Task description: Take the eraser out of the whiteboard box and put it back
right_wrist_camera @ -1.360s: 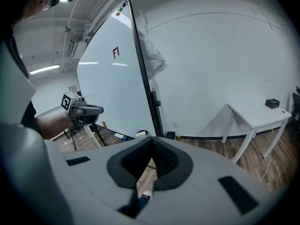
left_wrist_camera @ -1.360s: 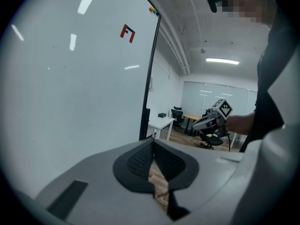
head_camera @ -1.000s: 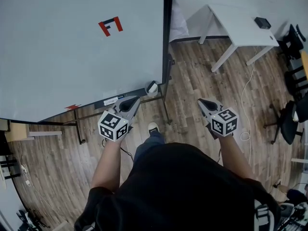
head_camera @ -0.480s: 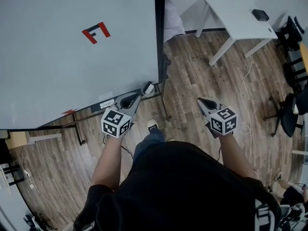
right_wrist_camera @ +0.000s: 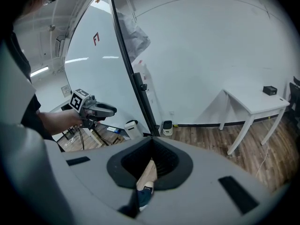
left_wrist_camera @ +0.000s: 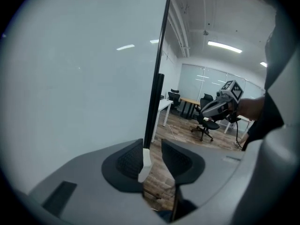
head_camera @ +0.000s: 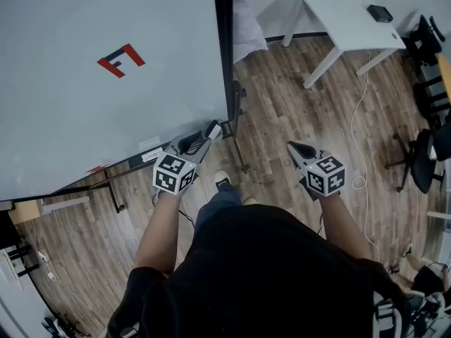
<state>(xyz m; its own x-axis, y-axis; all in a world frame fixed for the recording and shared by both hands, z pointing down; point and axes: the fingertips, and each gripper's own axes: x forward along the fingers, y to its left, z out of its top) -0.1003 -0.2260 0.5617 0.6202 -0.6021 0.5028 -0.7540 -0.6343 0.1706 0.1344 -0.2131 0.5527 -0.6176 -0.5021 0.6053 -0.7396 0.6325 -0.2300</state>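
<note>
The whiteboard box (head_camera: 214, 127) is a small white holder at the lower right corner of the whiteboard (head_camera: 84, 111). In the right gripper view, the box (right_wrist_camera: 132, 127) has a dark top; I cannot make out the eraser itself. My left gripper (head_camera: 208, 137) points at the box from just in front. Its jaws have just been opening and stand apart (left_wrist_camera: 152, 146); a white edge shows through the gap, and nothing is pressed between them. My right gripper (head_camera: 289, 145) hangs over the floor to the right, shut and empty (right_wrist_camera: 152, 138).
A red F-shaped magnet (head_camera: 120, 59) sticks to the board. The board's black frame post (head_camera: 223, 41) and stand legs (head_camera: 241, 162) are by the box. A white table (head_camera: 345, 20) stands at the back right, office chairs (head_camera: 426, 167) at far right. My shoe (head_camera: 222, 182) is below the box.
My left gripper has moved forward and down to the box and its jaws have parted. The right gripper has dropped slightly and stays shut.
</note>
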